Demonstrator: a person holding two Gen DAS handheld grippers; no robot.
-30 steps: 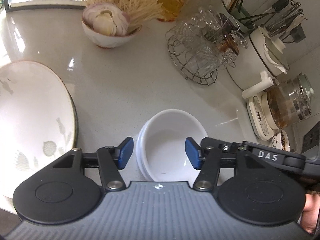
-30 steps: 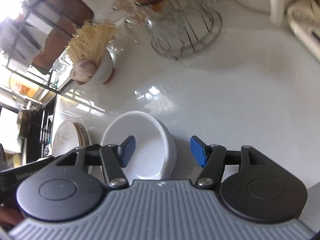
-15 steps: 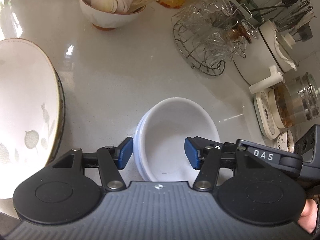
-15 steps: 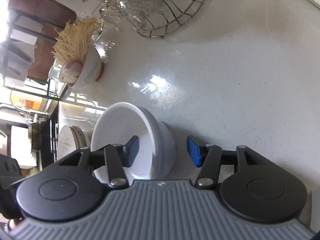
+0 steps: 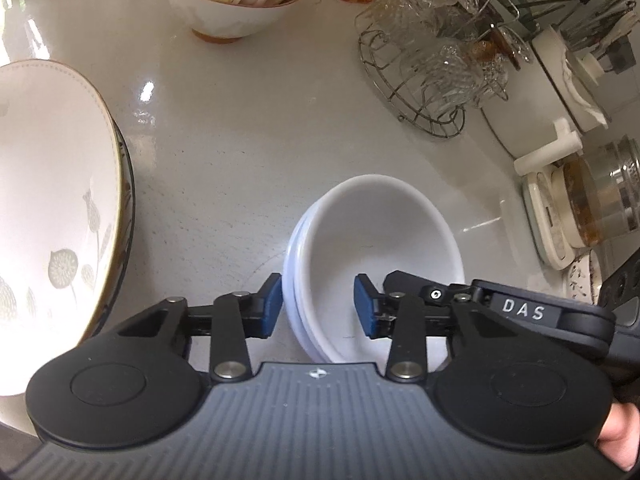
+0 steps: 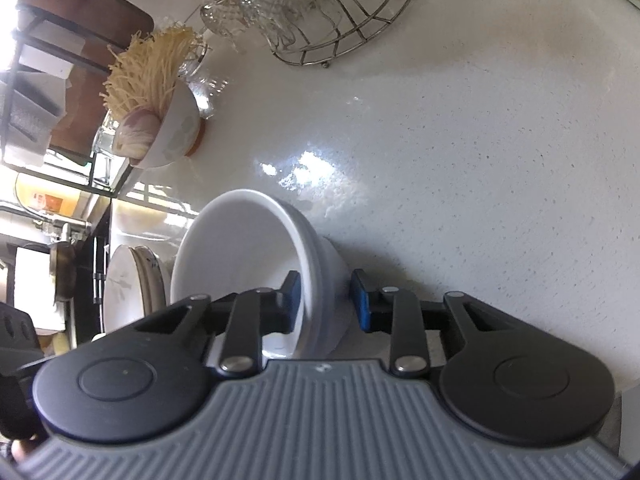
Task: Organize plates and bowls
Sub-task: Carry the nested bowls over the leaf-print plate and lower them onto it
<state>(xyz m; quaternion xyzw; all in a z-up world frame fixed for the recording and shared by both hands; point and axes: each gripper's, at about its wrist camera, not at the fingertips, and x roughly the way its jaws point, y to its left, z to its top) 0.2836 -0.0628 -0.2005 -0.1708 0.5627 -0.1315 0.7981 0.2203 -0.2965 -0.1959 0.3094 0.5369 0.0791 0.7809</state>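
Two nested white bowls (image 5: 384, 232) (image 6: 240, 256) stand on the pale counter. My left gripper (image 5: 319, 306) straddles their left rim, one blue pad against the outer wall and the other inside the bowl, still clear of the inner wall. Its jaws are closing. My right gripper (image 6: 326, 302) straddles the opposite rim, one pad inside and one outside. Its jaws are closing too, with only a thin gap left at the outer pad. A large white plate with a plant print (image 5: 48, 200) (image 6: 120, 284) lies to the left on a dark plate.
A bowl of garlic and dry noodles (image 5: 232, 0) (image 6: 172, 136) stands at the back. A wire rack of glasses (image 5: 432, 64) (image 6: 320, 12), a white pot (image 5: 560, 80) and a glass kettle (image 5: 600, 200) crowd the right side. A thumb (image 5: 616, 432) shows at the left gripper's handle.
Both grippers have sunk toward the bowls, which now look larger. Both pairs of jaws have narrowed around opposite rims, the right one more. The bowls have not moved.
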